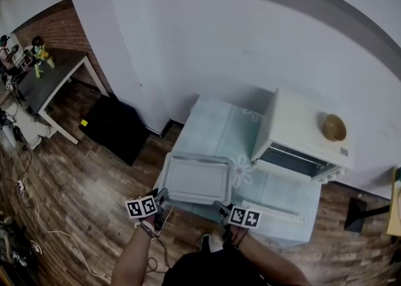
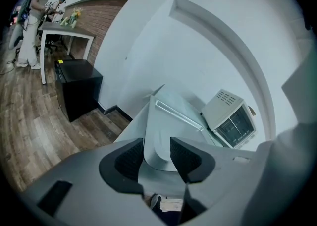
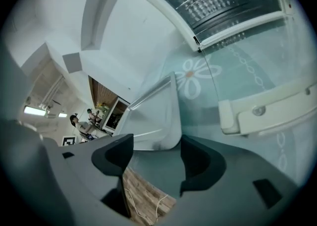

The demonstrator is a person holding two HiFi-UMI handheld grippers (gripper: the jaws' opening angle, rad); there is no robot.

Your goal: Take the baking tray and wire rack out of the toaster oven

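Observation:
The silver baking tray (image 1: pixel 196 178) lies flat on the teal-clothed table (image 1: pixel 213 128), in front of the white toaster oven (image 1: pixel 307 134). The oven's door (image 1: pixel 276 212) hangs open, and the wire rack (image 3: pixel 218 2) sits inside. My left gripper (image 1: pixel 160 200) is at the tray's near left corner. In the left gripper view that corner of the tray (image 2: pixel 158 136) sits between the parted jaws of the left gripper (image 2: pixel 154 146). My right gripper (image 1: pixel 222 206) is at the near right corner. Its jaws (image 3: pixel 156 145) stand wide, and the tray's rim (image 3: pixel 158 121) is between them, untouched.
A brown bowl (image 1: pixel 334 127) rests on top of the oven. The open door's handle (image 3: pixel 267 111) juts over the table's front right. A black box (image 1: pixel 113 128) stands on the wood floor to the left. Further back is a dark-topped table (image 1: pixel 50 81) with people beside it.

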